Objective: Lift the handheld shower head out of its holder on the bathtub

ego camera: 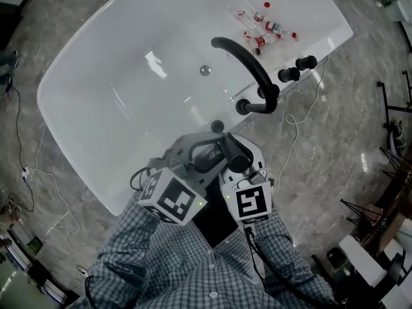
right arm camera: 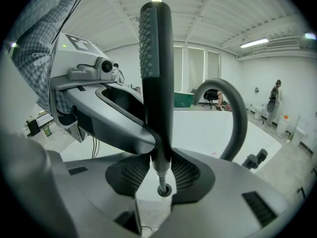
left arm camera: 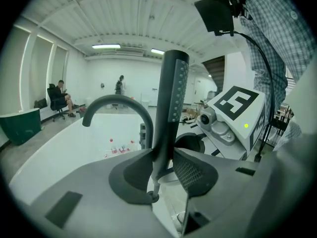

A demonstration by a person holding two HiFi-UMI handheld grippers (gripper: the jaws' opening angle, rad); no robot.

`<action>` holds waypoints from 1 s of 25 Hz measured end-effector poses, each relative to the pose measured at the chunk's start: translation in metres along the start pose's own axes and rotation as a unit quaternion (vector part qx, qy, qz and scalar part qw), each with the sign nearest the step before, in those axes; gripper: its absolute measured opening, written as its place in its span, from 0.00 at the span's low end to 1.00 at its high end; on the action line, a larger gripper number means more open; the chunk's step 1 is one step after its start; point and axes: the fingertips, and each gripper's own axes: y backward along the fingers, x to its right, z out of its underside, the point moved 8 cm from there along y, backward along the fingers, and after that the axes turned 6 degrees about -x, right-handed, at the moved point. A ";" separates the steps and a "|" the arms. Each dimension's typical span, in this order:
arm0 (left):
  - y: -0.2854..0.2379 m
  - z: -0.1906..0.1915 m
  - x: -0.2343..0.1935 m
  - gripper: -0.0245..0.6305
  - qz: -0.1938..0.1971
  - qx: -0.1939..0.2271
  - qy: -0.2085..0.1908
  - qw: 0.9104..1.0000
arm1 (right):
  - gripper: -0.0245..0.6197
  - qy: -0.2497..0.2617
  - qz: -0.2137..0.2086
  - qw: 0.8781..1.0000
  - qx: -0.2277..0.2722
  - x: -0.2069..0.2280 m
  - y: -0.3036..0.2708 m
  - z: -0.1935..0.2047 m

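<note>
The handheld shower head (ego camera: 233, 153) is a black wand standing upright at the near rim of the white bathtub (ego camera: 96, 140). Both grippers hold it from opposite sides. My left gripper (ego camera: 209, 150) is shut on the wand (left arm camera: 171, 103), whose nozzle face shows on its right side. My right gripper (right arm camera: 161, 162) is shut on the lower part of the same wand (right arm camera: 157, 73). Below the jaws a thin metal stem runs down to a dark ring (right arm camera: 162, 190) on the tub rim. The holder itself is mostly hidden by the grippers.
A black arched faucet (ego camera: 248, 66) rises from the tub's right rim, with two black knobs (ego camera: 297, 68) beside it. Small red-capped bottles (ego camera: 264, 28) lie on the far corner. A drain (ego camera: 205, 70) sits in the basin. Cables (ego camera: 293, 140) trail over the marble floor.
</note>
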 end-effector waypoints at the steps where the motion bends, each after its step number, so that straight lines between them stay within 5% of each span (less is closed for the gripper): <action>1: 0.005 -0.006 0.002 0.21 -0.002 0.003 0.001 1.000 | 0.24 0.006 0.000 1.000 0.003 0.000 0.006 -0.006; 15: 0.068 -0.089 0.017 0.21 -0.020 0.042 0.003 0.999 | 0.24 0.085 0.013 0.995 0.053 0.001 0.081 -0.085; 25: 0.102 -0.145 0.023 0.21 -0.044 0.063 -0.034 0.996 | 0.24 0.055 0.022 0.994 0.092 0.007 0.123 -0.131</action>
